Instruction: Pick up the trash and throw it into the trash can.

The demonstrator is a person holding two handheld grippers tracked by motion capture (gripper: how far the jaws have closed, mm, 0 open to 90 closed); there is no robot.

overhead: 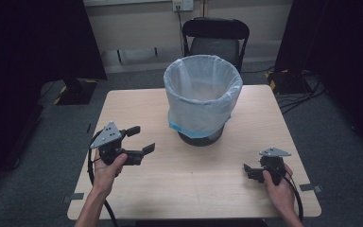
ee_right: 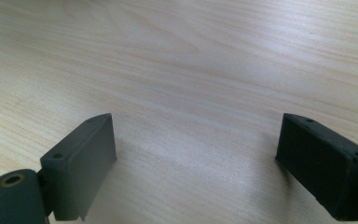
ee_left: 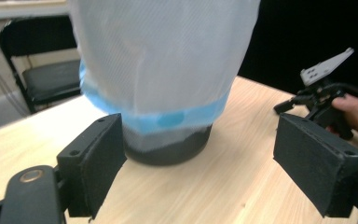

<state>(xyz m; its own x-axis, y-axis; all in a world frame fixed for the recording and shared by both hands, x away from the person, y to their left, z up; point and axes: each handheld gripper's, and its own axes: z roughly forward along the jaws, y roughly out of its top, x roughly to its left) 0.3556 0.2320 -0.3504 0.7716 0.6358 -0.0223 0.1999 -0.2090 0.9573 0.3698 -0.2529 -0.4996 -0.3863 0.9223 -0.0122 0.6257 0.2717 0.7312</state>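
The right gripper (ee_right: 196,158) is positioned just above the table (ee_right: 191,60). Its two black jaws stand wide apart, with bare light wood-grain surface visible between and beyond them. Nothing is held.

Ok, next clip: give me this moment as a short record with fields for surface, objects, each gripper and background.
surface: wooden table
objects: dark bin lined with a white bag, blue band near the bag's lower edge
left gripper: open, holds nothing, aimed at the bin
right gripper: open, holds nothing, looks down at bare tabletop
background: black folding chair behind the table
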